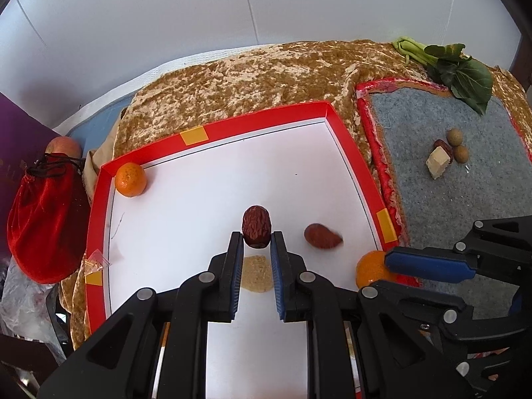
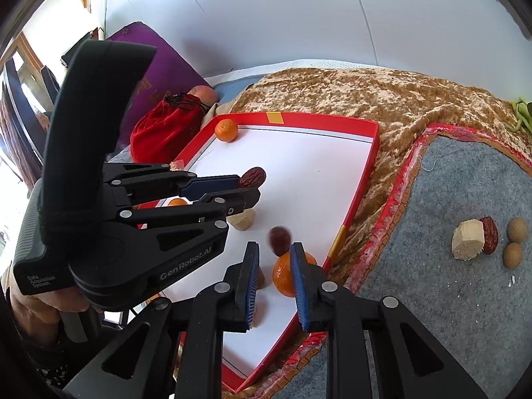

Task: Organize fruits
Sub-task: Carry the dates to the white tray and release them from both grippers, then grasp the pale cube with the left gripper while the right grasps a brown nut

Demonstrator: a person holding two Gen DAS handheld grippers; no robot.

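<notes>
The left tongs [image 1: 256, 237] are closed on a wrinkled red date [image 1: 256, 231], holding it at their tips above the white floor of the red-rimmed tray [image 1: 212, 131]. The right tongs [image 2: 274, 249] stand slightly parted and grip nothing; a second red date [image 2: 280, 240], blurred, seems to be loose just beyond their tips, above the tray. One orange [image 2: 286, 276] sits at the tray's near edge beside them, another orange [image 1: 130, 179] in the far corner. On the grey mat [image 2: 449, 299] lie a third date [image 2: 490, 234], two small brown fruits [image 2: 517, 229] and a pale block [image 2: 467, 239].
</notes>
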